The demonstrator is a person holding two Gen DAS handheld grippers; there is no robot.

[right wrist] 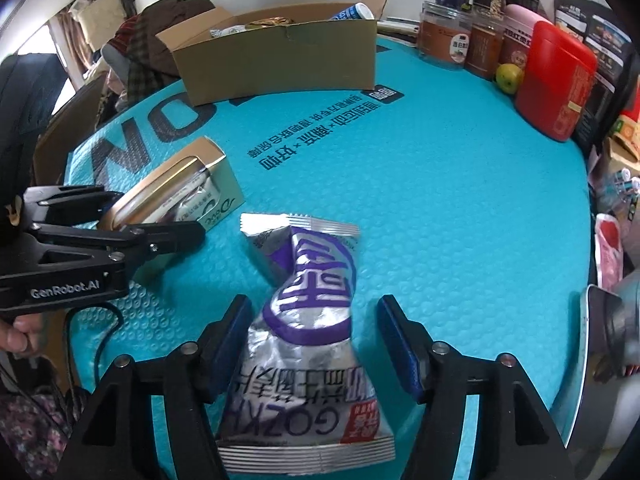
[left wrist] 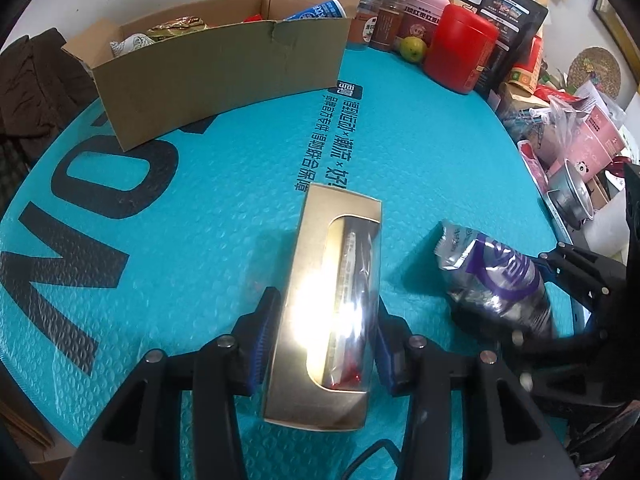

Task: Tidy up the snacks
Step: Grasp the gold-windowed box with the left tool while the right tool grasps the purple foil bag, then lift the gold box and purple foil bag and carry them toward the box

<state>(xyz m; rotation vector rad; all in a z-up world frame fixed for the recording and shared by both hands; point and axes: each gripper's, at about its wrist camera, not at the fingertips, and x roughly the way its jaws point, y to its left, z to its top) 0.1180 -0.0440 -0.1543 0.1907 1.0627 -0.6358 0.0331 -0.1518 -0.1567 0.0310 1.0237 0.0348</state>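
Left gripper angled steeply down, clamped on gold box; right gripper likewise tilted, spread around silver-purple snack pouch, unpinched. Both on turquoise mat; cardboard box behind.

Lived-in home, cluttered room, no lab or shop. Round desk under teal bubble-wrap mailer as makeshift cover. Top of frame: pantry row against wall, spice jars, red canister, black pouch, green fruit. Upper left: cardboard box with packets inside. Left edge: brown clothes heaped. Right edge: pink cartons, plastic bags, woven mat on wall. Window light far left in right wrist view.
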